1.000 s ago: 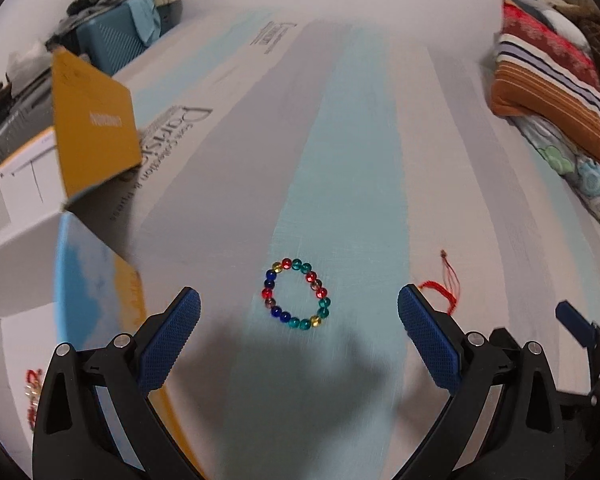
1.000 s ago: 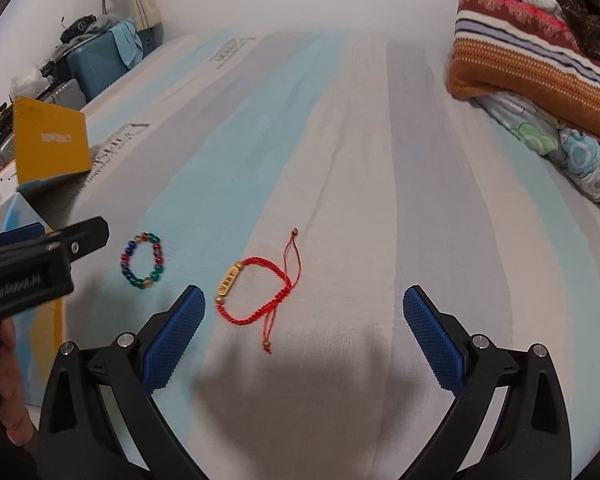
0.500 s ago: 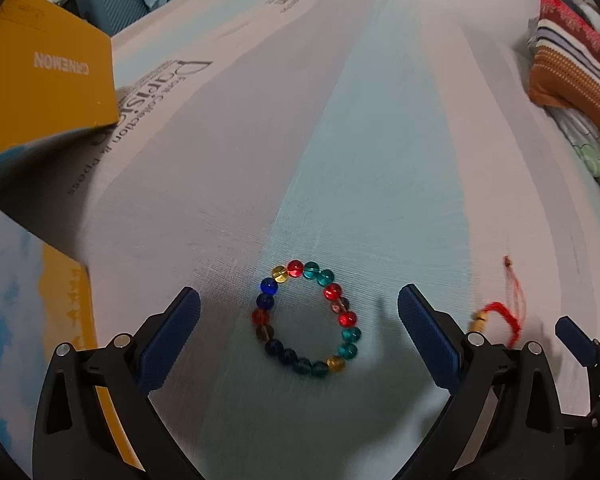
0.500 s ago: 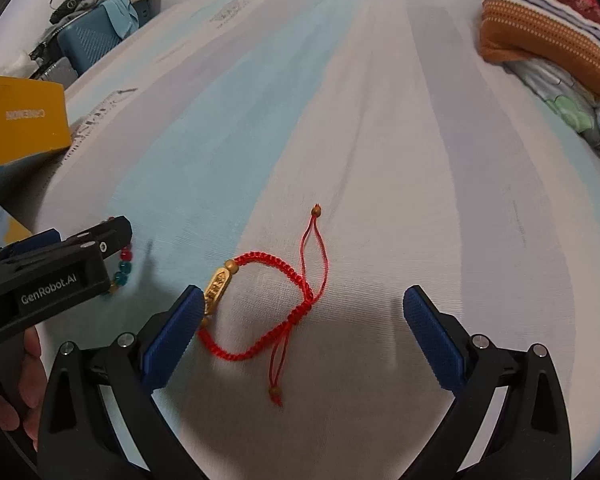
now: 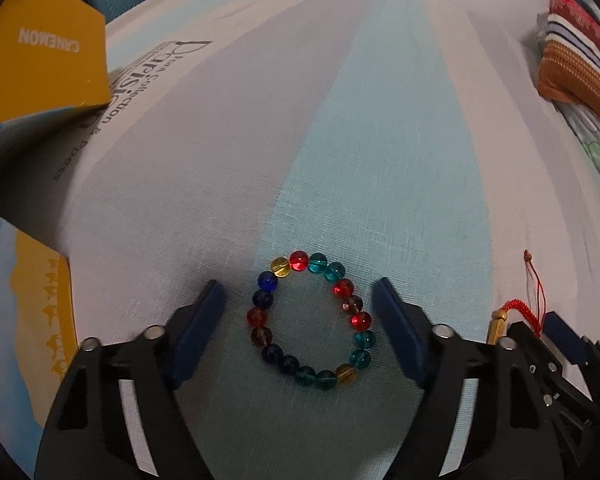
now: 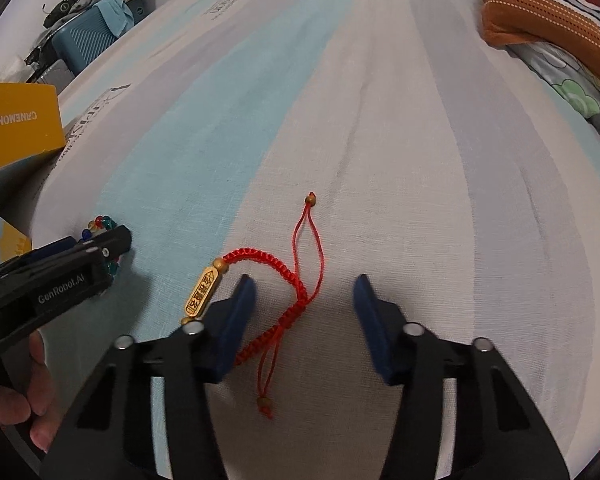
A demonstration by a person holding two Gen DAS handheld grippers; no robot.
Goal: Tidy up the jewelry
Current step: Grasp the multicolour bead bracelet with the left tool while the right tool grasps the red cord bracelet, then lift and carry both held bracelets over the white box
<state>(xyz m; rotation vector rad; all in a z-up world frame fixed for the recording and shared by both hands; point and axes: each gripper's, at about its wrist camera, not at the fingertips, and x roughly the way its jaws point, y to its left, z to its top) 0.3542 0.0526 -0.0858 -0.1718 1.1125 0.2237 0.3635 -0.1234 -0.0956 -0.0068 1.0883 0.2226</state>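
Note:
A bracelet of coloured glass beads (image 5: 310, 322) lies flat on the striped bedsheet. My left gripper (image 5: 300, 308) is open, low over the sheet, with a blue pad on each side of the bead ring, not touching it. A red braided cord bracelet with a gold charm (image 6: 284, 292) lies to the right. My right gripper (image 6: 304, 300) is open around its knotted right side; the left pad (image 6: 236, 320) covers part of the cord. The cord bracelet also shows in the left wrist view (image 5: 516, 312), and the left gripper shows in the right wrist view (image 6: 60, 272).
A yellow and blue box with an open lid (image 5: 40, 68) stands at the left on the bed. Folded striped blankets (image 6: 548, 12) lie at the far right. A teal suitcase (image 6: 88, 40) stands beyond the bed's far left corner.
Both grippers have come down and forward onto their bracelets, and their jaws have narrowed. The beads now lie between the left pads, the red cord between the right pads.

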